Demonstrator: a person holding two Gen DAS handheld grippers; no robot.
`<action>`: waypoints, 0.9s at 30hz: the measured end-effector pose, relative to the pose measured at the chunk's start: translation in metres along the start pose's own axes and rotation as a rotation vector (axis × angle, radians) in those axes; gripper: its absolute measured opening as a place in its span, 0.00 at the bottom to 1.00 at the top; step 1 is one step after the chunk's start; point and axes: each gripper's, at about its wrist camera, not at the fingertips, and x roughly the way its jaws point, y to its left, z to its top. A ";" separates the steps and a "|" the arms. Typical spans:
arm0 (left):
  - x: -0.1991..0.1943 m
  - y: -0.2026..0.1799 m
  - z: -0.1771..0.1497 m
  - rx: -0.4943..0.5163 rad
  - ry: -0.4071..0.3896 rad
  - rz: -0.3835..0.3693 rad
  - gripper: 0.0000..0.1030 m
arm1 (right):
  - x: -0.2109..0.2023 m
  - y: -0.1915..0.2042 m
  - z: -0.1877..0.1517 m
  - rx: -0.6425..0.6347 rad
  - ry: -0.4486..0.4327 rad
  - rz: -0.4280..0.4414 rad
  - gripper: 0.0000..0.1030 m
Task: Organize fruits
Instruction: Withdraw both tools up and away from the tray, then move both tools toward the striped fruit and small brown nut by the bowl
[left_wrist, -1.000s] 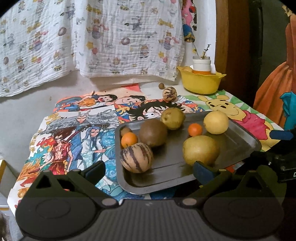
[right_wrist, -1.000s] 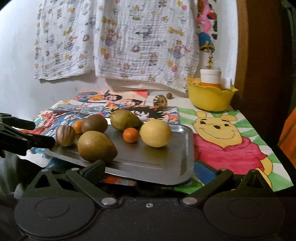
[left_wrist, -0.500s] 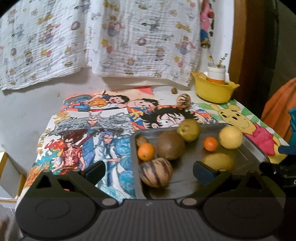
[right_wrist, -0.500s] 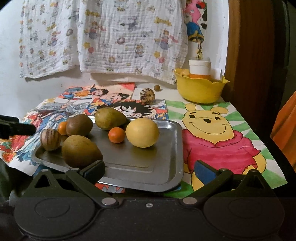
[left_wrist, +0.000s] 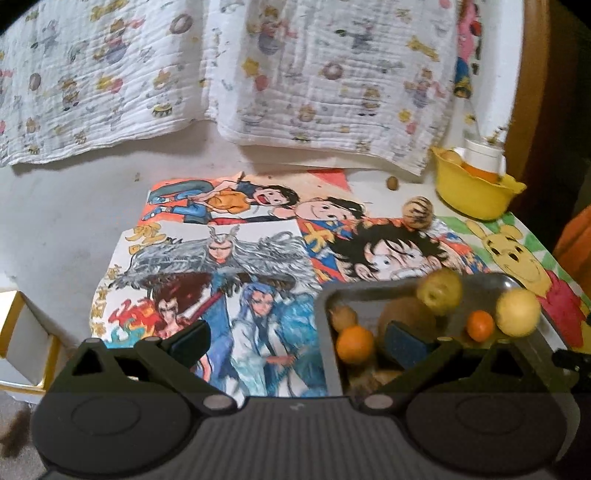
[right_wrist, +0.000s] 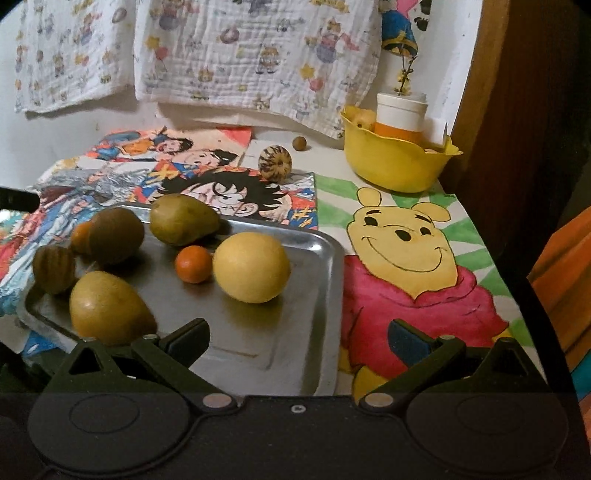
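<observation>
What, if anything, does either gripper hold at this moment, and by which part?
Nothing is held. The left gripper and the right gripper are both open, with no fruit between their fingers; the fruits lie on the metal tray.

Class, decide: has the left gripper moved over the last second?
Yes. The left gripper has swung leftward: against the fixed yellow bowl, its view shows more of the drawings and less of the metal tray.
</observation>
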 end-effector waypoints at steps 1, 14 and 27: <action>0.004 0.003 0.004 -0.010 0.000 -0.002 1.00 | 0.002 -0.001 0.003 -0.004 0.006 0.000 0.99; 0.061 0.012 0.044 0.006 0.032 -0.068 1.00 | 0.035 -0.009 0.051 -0.026 0.013 -0.035 0.99; 0.106 -0.001 0.088 0.124 0.011 -0.165 1.00 | 0.069 -0.001 0.101 -0.085 -0.068 -0.016 0.99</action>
